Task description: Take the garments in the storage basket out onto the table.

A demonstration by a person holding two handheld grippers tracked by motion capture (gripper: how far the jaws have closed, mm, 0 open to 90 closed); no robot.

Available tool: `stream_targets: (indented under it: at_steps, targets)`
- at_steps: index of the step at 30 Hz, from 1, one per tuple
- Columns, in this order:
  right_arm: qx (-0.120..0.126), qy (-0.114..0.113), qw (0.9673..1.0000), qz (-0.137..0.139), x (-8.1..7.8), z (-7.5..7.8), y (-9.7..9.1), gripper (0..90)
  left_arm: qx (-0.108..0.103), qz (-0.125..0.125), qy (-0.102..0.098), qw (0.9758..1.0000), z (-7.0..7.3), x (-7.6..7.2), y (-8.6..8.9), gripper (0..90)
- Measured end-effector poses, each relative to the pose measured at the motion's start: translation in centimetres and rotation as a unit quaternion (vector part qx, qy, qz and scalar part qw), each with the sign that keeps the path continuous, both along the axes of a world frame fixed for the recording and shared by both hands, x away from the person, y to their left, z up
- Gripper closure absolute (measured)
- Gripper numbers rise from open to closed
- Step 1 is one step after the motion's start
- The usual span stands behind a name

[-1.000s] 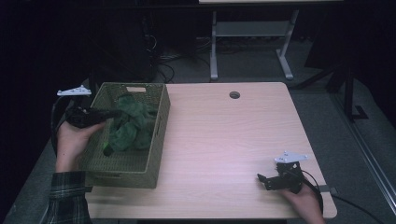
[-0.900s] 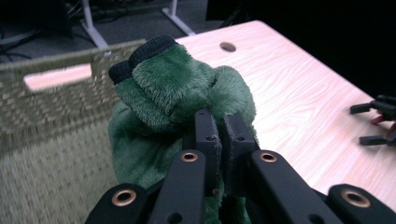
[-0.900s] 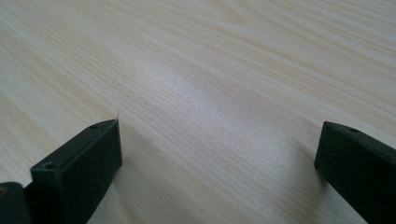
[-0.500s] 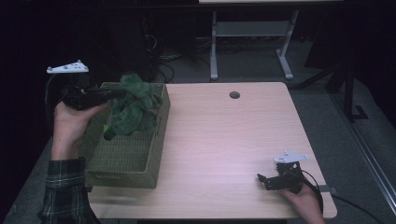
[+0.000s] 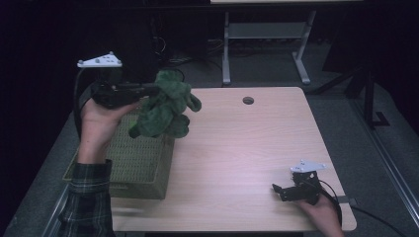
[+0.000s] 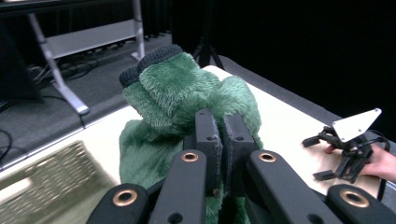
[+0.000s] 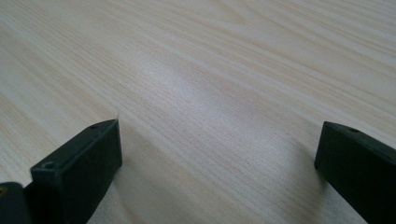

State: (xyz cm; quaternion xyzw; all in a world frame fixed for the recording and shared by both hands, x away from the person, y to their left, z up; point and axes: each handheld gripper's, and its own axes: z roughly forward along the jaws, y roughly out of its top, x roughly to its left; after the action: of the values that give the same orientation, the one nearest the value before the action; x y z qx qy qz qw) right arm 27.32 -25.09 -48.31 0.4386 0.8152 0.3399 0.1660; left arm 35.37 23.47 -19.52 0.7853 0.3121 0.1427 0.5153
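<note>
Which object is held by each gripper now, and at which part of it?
The left gripper is shut on the green plush toy, pinching a fold of its fur above the basket. The right gripper is open, holding nothing.

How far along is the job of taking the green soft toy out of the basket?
Done: the green soft toy is gripped and clear of the basket. In hand: the left claw holds it above the basket's far edge. Left: setting it on the table; the right claw rests open there.

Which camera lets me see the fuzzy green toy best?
The left gripper view: the green plush toy sits close up, its fur clear, pinched in the left gripper. The high view shows it small, hanging above the woven basket. The right gripper view faces bare table.
</note>
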Motion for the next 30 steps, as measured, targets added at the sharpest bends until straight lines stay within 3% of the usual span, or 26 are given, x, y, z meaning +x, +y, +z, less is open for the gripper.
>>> stream_targets:
  at_steps: [6,15,30]
  targets:
    - [0.001,0.001,1.0,0.0,0.0,0.0,0.0,0.3,-0.001,-0.022,0.009,0.9997,-1.0,0.3,-3.0,87.1]
    - [0.001,0.001,1.0,-0.001,0.0,0.0,0.0,0.3,0.005,-0.061,0.038,0.9974,-4.6,0.3,-8.5,87.2]
    - [0.001,0.001,1.0,-0.001,0.0,0.0,0.0,0.3,-0.014,-0.104,0.073,0.9917,-9.3,-0.5,-14.0,87.1]
